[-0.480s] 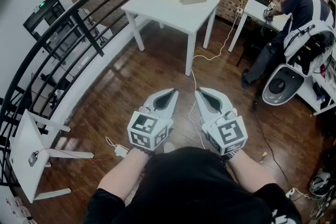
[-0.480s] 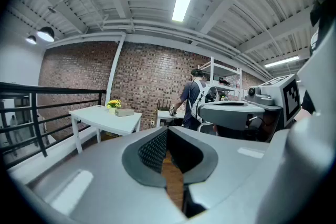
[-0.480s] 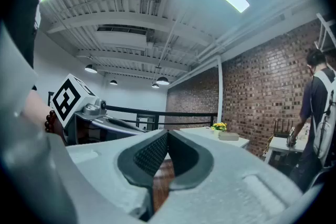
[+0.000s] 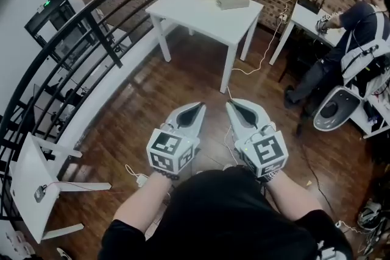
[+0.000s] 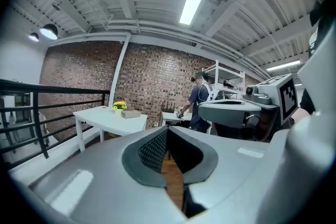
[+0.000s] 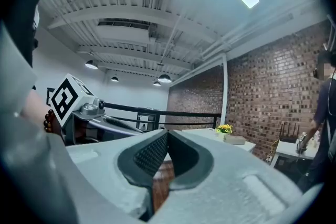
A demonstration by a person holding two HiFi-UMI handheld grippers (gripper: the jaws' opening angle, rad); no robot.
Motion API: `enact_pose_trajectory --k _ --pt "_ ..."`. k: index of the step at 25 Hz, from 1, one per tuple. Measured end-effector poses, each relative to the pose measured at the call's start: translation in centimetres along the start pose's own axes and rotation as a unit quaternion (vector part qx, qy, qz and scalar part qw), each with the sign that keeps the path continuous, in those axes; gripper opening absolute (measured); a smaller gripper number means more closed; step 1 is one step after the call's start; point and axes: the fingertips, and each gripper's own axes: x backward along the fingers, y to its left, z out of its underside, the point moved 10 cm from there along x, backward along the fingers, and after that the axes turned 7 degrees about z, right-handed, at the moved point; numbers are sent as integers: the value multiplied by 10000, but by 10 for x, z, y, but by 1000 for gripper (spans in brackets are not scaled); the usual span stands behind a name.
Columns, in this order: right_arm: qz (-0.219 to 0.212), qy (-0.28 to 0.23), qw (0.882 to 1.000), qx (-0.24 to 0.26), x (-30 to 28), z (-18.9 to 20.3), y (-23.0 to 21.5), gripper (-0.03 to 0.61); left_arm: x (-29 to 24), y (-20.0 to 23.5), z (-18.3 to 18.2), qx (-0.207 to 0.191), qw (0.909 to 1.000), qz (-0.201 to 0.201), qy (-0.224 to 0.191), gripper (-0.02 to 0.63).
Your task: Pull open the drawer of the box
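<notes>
Head view: left gripper (image 4: 196,108) and right gripper (image 4: 234,105) are held near the body. The box (image 4: 232,1) sits on the far worktop (image 4: 189,9), well apart from them; judged a carrying posture before approach.
Left gripper view: fingers clenched, empty.
Right gripper view: fingers likewise clenched on nothing.

No words, no numbers to read anywhere. Black-and-white square marks on cube of left gripper (image 4: 197,108) and of right gripper (image 4: 234,106) — patterns only, no letters. Small glowing green sign (image 4: 47,5) on dark panel (image 4: 52,24) at far left — too small to read.
</notes>
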Motion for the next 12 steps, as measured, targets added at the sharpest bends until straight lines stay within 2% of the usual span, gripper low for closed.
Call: enact_pose_trajectory --k 4,12 --pt "-46 3 10000 8 -21 -2 -4 -8 -5 19 -4 38 10000 -65 -9 15" --pt "-89 -31 9998 -183 -79 10 -51 -8 -57 65 -12 59 9997 -182 178 15"
